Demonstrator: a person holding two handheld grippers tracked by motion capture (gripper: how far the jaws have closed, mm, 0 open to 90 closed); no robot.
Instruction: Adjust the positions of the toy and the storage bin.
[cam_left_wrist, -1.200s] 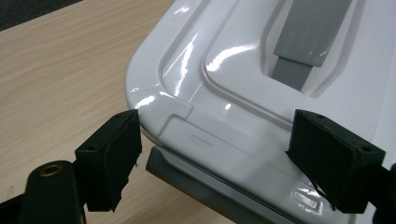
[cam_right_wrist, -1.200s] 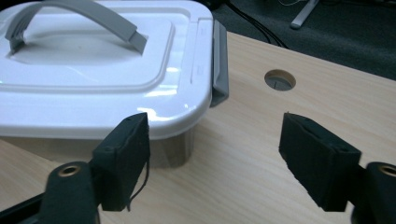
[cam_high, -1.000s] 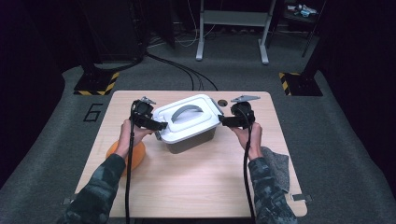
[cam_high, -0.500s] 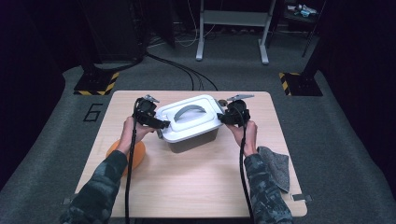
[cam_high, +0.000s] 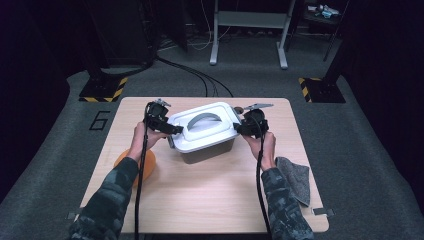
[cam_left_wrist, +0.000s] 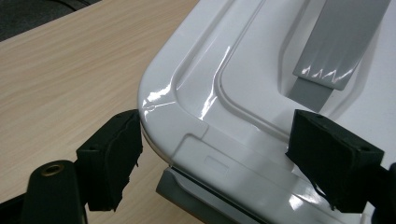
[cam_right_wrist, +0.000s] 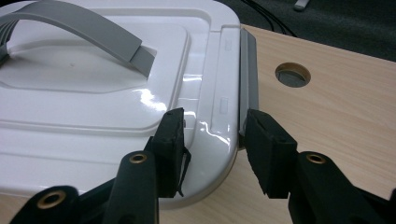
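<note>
A white box (cam_high: 210, 150) with a white lid (cam_high: 202, 134) and a grey arched handle (cam_high: 202, 120) stands mid-table. My left gripper (cam_high: 172, 130) is at the lid's left end. Its jaws are set wide across a lid corner (cam_left_wrist: 177, 107), one pad on the outer rim and the other on the lid top, with a grey latch (cam_left_wrist: 187, 191) below; left gripper (cam_left_wrist: 215, 149). My right gripper (cam_high: 239, 129) is at the lid's right end and its jaws have just been closing. One pad of the right gripper (cam_right_wrist: 212, 133) sits on the lid top, the other against the grey side latch (cam_right_wrist: 247, 79).
An orange round object (cam_high: 120, 162) lies on the wooden table (cam_high: 200, 200) under the left forearm. A grey cloth (cam_high: 295, 177) lies near the right edge. A cable hole (cam_right_wrist: 293, 74) is in the tabletop behind the right gripper. Metal stand legs and cables lie on the floor beyond.
The right gripper has come in leftward onto the lid's right edge and its jaws have narrowed around it. The left gripper and the box have kept still.
</note>
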